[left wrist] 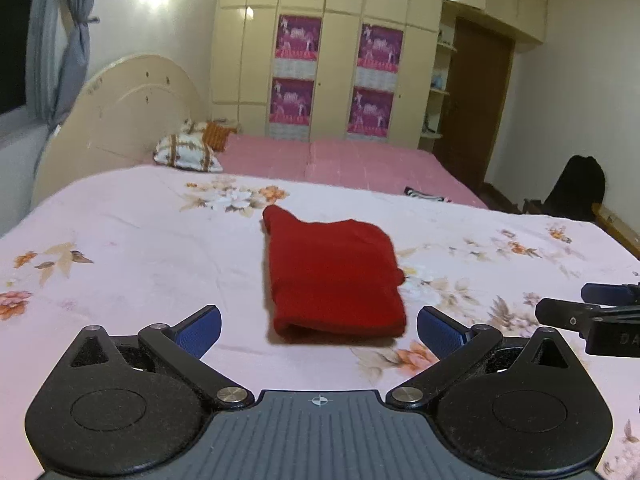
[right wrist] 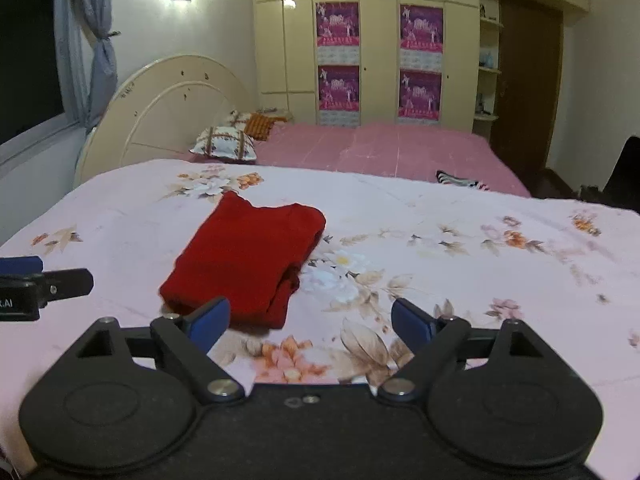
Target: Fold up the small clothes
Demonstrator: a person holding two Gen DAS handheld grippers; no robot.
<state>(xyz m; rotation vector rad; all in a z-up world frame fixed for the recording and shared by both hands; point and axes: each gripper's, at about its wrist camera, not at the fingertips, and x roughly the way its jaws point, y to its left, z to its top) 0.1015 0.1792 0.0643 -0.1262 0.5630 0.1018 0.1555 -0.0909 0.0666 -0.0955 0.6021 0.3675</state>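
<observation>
A small red garment (left wrist: 332, 276) lies folded into a rectangle on the floral pink sheet (left wrist: 120, 240). My left gripper (left wrist: 319, 330) is open and empty, just in front of the garment's near edge. In the right wrist view the red garment (right wrist: 248, 256) lies ahead and to the left. My right gripper (right wrist: 310, 322) is open and empty, with its left finger at the garment's near right corner. Each gripper shows at the edge of the other's view: the right one in the left wrist view (left wrist: 592, 316), the left one in the right wrist view (right wrist: 44, 280).
The bed's far part has a pink cover (left wrist: 360, 160) with pillows (left wrist: 188, 152) by a cream headboard (left wrist: 132, 104). A striped cloth (right wrist: 460, 180) lies at the right of the pink cover. Wardrobes (left wrist: 340, 60) and a brown door (left wrist: 476, 96) stand behind.
</observation>
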